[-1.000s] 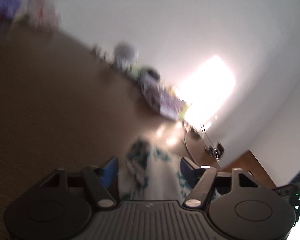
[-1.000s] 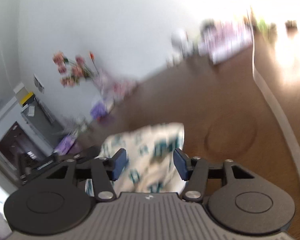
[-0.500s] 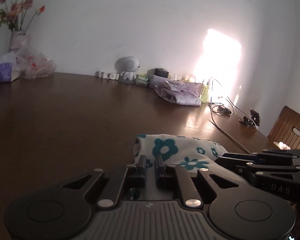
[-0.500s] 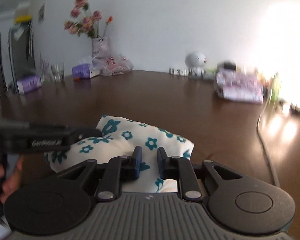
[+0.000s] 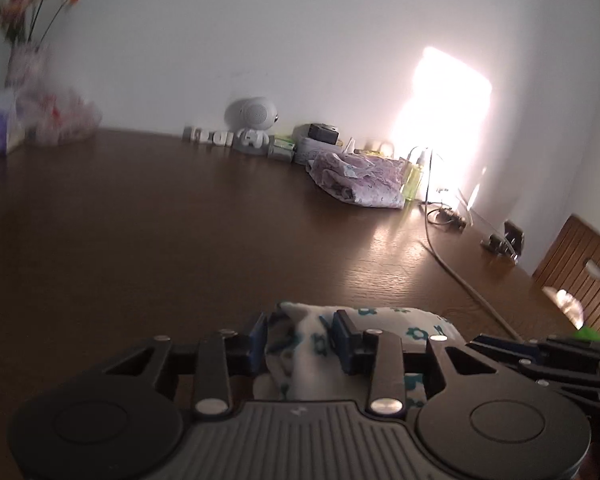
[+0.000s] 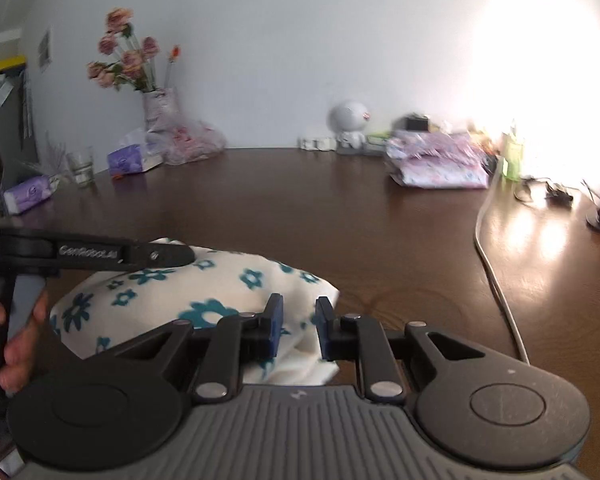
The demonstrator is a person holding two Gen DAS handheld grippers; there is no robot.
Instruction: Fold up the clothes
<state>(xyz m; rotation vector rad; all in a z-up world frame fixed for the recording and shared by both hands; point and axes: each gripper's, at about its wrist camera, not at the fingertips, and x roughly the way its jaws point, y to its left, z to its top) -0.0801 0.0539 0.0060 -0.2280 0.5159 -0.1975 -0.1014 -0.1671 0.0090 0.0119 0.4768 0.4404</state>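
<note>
The white cloth with teal flowers (image 6: 204,292) lies in a soft, thick bundle on the dark brown wooden table (image 6: 340,216), right in front of both tools. It looks folded over on itself already, so I think the folding is close to done.

What could go wrong? The bundle is puffy, so the top layer could spring back and open up when nothing presses on it. A finger could also catch a loose edge as it pulls away and drag the fold crooked. The grey cable (image 6: 496,280) lies on the table near the right side of the cloth, and a quick sideways move might snag it.

The left hand-held gripper (image 5: 300,338) has its blue fingers (image 5: 344,340) spread part way. A lump of the cloth (image 5: 304,344) sits between them, but there seems to be slack on both sides, so I think it is not pinching.

The right hand-held gripper (image 6: 298,330) has only a small gap between its fingers. The corner of the cloth lies under and between them. The cloth looks loose there, not squeezed.

In the right view, the left tool reaches in from the side, and its black tip rests on top of the bundle.
</note>
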